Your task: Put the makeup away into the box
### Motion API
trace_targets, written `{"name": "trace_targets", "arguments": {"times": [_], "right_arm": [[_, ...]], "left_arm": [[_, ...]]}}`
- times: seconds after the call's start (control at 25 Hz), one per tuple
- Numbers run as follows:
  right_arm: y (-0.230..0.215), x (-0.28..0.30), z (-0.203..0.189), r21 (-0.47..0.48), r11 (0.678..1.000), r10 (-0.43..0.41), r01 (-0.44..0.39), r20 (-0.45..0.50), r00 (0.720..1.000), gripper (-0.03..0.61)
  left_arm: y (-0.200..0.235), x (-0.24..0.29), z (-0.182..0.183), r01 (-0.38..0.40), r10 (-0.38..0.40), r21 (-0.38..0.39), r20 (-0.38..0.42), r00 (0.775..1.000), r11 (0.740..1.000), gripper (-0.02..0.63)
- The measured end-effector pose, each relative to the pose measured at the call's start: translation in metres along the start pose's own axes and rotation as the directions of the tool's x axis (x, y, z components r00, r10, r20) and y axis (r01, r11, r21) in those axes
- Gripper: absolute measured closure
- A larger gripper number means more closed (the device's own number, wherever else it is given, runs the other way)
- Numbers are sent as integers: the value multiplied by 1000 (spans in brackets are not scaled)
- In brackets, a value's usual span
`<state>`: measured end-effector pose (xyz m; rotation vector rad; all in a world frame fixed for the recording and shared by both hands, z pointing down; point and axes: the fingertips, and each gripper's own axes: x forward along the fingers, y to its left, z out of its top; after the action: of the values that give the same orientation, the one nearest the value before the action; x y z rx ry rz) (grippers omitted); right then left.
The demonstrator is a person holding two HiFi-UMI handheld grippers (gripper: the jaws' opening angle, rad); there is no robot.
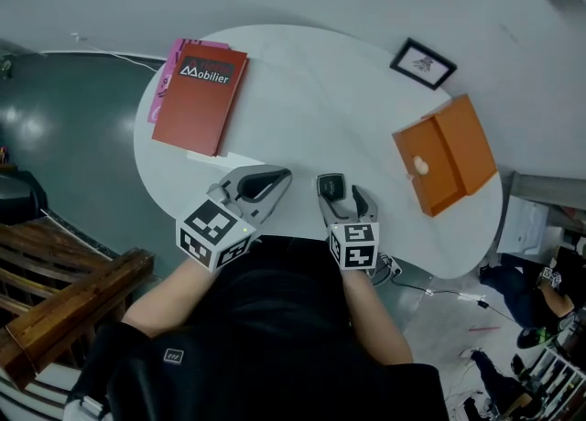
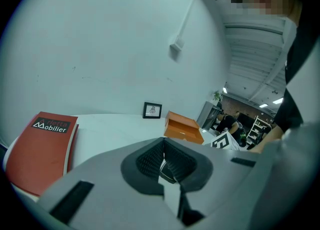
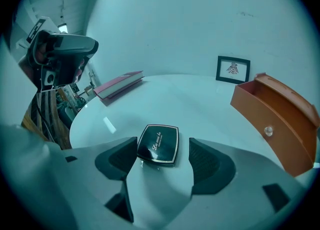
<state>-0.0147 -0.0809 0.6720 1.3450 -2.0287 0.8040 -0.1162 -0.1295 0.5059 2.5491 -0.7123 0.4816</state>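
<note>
— Compact (image 3: pixel 158 144): it lies flat on the white counter (image 1: pixel 311 108), right between the jaws of your right gripper (image 3: pixel 162 155).

— Yes, and your jaws there stand wide apart. Neither pad presses the compact.

— Your left gripper (image 2: pixel 162 161) is clenched, pads together on nothing, over the counter's near edge.

— The orange box (image 1: pixel 449 154) sits well apart to your right, with bare counter between it and the compact.

— You have a red book (image 1: pixel 200 97) far left and a small picture frame (image 1: pixel 423 63) at the back.
</note>
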Motion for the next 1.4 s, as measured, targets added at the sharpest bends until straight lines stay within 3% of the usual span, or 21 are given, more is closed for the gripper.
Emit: {"name": "trace_targets", "arguments": {"times": [0.28, 0.64, 0.92, 1.08, 1.4], "right_arm": [[12, 9, -9, 8, 1000, 1, 0, -26, 1000, 291], [10, 18, -17, -27, 997, -69, 68, -31, 997, 291], [9, 23, -13, -87, 994, -71, 71, -3, 997, 293], [11, 20, -14, -96, 994, -50, 46, -36, 998, 293], [6, -13, 22, -103, 993, -54, 57, 27, 998, 293]], "left_arm": [[-4, -3, -5, -4, 4, -5, -7, 1000, 1000, 601], [-13, -10, -11, -3, 3, -5, -14, 1000, 1000, 601], [-17, -14, -6, 10, -10, 4, 0, 1000, 1000, 601], [-20, -19, 1, 23, -23, 11, 15, 1000, 1000, 601], [-16, -26, 15, 55, -55, 7, 61, 997, 998, 601]]}}
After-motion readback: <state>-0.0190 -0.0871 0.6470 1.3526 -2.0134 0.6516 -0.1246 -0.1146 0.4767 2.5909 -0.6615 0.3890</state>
